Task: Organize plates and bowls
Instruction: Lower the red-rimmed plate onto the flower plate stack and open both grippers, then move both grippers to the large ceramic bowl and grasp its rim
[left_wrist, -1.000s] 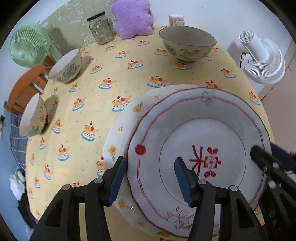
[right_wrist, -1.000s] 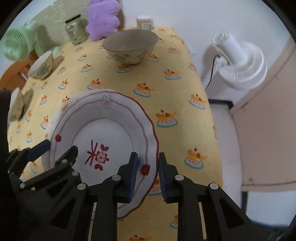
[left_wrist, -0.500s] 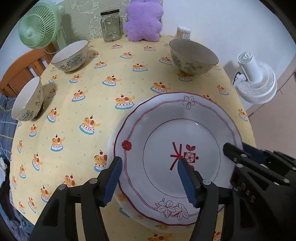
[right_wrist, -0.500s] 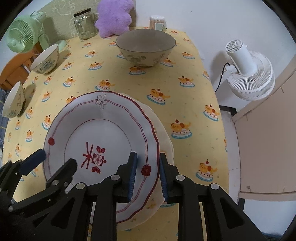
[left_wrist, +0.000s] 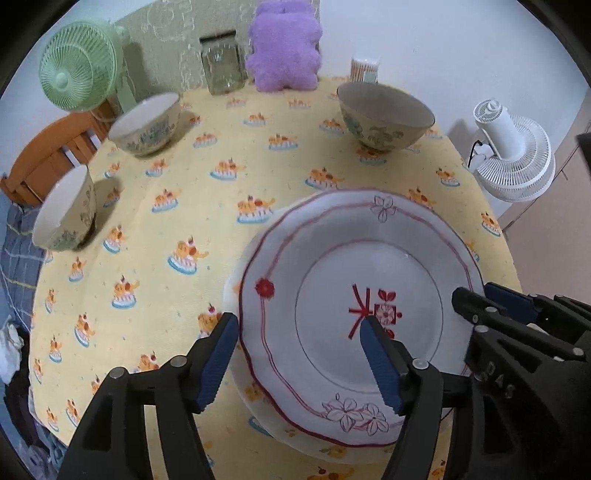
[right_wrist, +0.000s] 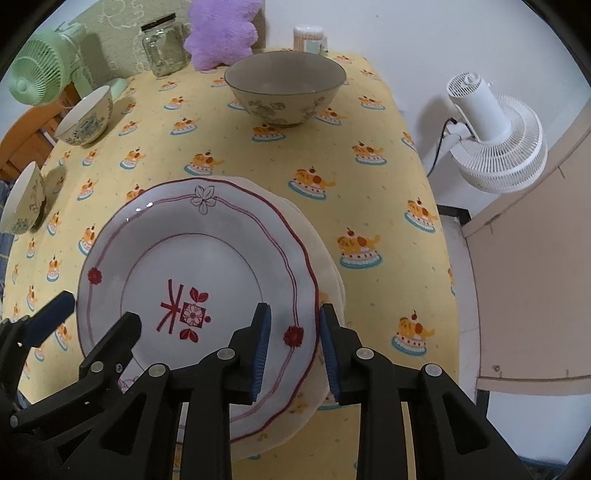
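A white plate with red trim (left_wrist: 354, 280) (right_wrist: 207, 266) lies on top of a cream plate (right_wrist: 325, 266) (left_wrist: 236, 387) on the yellow tablecloth. My left gripper (left_wrist: 299, 354) is open, with one finger left of the red-trimmed plate's rim and one over its middle. My right gripper (right_wrist: 295, 347) is open, its jaws astride the plate's right rim with a gap on both sides. A large bowl (left_wrist: 384, 114) (right_wrist: 284, 85) stands at the back right. Two smaller bowls (left_wrist: 146, 123) (left_wrist: 66, 210) stand at the left.
A glass jar (left_wrist: 221, 62), a purple plush (left_wrist: 284, 55) and a green fan (left_wrist: 77, 70) stand at the table's back. A white fan (right_wrist: 491, 136) stands off the right edge. A wooden chair (left_wrist: 40, 158) is at the left.
The red-trimmed plate has come down onto the cream plate. My right gripper's jaws have widened around its rim. Both grippers have drawn back a little.
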